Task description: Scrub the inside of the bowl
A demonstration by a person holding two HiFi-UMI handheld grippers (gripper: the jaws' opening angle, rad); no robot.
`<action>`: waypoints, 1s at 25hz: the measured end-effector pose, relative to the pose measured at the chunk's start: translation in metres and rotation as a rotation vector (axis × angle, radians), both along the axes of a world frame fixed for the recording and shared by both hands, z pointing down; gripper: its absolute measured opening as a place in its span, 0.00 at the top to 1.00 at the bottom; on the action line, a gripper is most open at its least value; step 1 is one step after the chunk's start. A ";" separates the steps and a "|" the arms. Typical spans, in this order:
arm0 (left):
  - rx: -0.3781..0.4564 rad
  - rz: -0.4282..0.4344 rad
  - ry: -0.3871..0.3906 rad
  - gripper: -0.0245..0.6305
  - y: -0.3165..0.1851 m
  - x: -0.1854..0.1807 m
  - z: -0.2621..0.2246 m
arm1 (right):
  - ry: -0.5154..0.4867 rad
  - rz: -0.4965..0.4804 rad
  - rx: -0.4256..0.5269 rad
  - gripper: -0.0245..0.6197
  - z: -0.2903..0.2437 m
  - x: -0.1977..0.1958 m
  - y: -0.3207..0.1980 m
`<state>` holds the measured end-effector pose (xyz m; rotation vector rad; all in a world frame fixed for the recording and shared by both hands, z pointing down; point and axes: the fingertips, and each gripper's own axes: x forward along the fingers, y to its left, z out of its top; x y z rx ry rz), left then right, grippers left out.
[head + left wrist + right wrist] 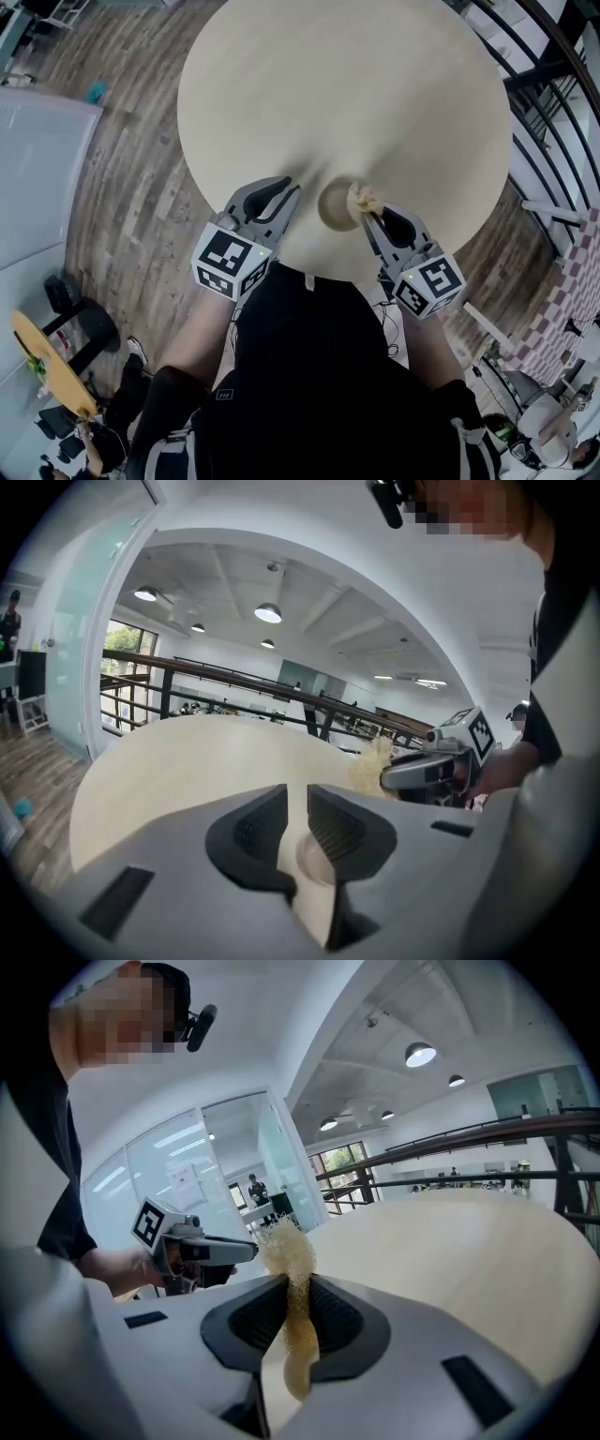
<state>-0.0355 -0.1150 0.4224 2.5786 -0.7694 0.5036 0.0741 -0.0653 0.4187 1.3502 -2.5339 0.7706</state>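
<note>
A small beige bowl [334,205] stands near the front edge of the round pale table [347,84]. My right gripper [371,215] is shut on a yellow fibrous scrubber [364,199], which hangs over the bowl's right rim. In the right gripper view the scrubber [287,1252] sticks up from between the jaws of that gripper [298,1302]. My left gripper [287,190] sits just left of the bowl, apart from it. Its jaws [297,803] stand a little apart with nothing pinched, and part of the bowl [314,857] shows through the gap. The right gripper [424,772] and scrubber [371,766] appear opposite.
The table's front edge lies right under both grippers, against the person's dark shirt [309,375]. A dark railing [553,112] runs along the right. A glass wall [37,178] and a small yellow side table [52,366] stand on the wood floor at the left.
</note>
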 end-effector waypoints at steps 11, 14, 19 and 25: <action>-0.124 0.155 -0.072 0.79 0.011 0.037 0.076 | 0.172 -0.142 -0.121 0.85 0.082 -0.011 0.012; -0.156 0.204 -0.084 0.75 0.010 0.047 0.096 | 0.255 -0.228 -0.142 0.85 0.102 -0.017 0.018; -0.255 0.321 -0.121 0.75 0.022 0.062 0.126 | 0.398 -0.393 -0.164 0.85 0.129 -0.028 0.033; -0.244 0.321 -0.212 0.75 0.010 0.068 0.148 | 0.516 -0.476 -0.153 0.85 0.142 -0.038 0.030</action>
